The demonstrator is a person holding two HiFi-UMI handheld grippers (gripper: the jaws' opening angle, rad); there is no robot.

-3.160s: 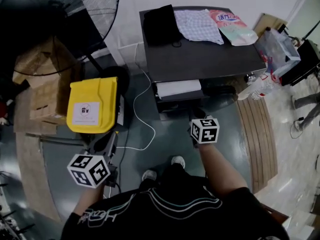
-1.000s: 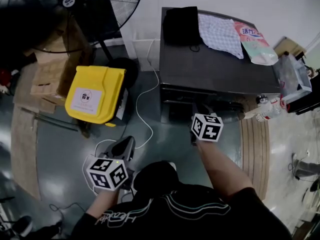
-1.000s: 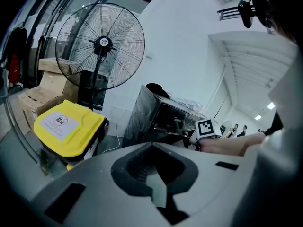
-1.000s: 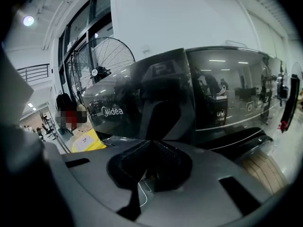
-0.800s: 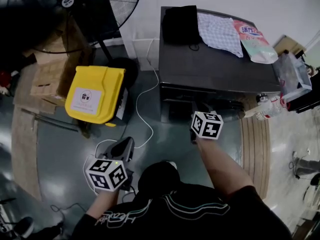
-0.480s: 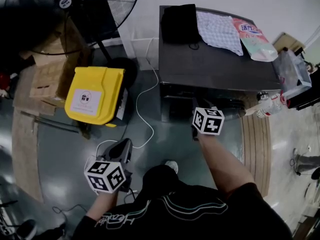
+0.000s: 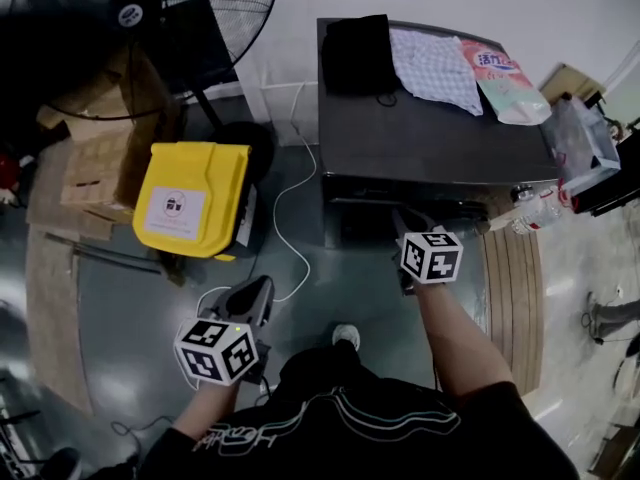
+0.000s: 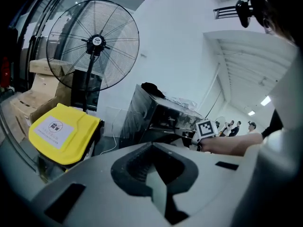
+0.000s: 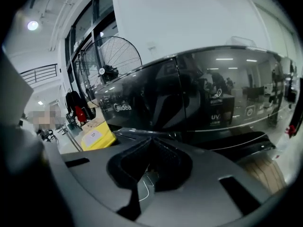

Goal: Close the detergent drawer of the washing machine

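The dark washing machine [image 7: 430, 143] stands ahead of me. In the right gripper view its glossy front [image 9: 213, 93] fills the frame, and the detergent drawer front [image 9: 142, 103] with the Midea logo sits flush with the panel. My right gripper [image 7: 401, 220] is shut and empty, with its tips just off the machine's upper front; its closed jaws show in the right gripper view [image 9: 151, 145]. My left gripper [image 7: 256, 292] hangs low over the floor to the left, shut on nothing, and in its own view [image 8: 152, 148] it points towards the machine [image 8: 156, 115].
A yellow bin [image 7: 185, 203] and cardboard boxes [image 7: 85, 168] stand left of the machine, with a big floor fan [image 7: 150, 18] behind them. A white cable [image 7: 290, 218] runs across the floor. Cloths [image 7: 435, 58] and a detergent pouch [image 7: 500, 68] lie on the machine's top. Bags [image 7: 578, 133] sit to its right.
About three seconds ago the drawer stuck out, showing its white inside; now it is flush with the front. Over the last second the right gripper has drifted slightly right and back.
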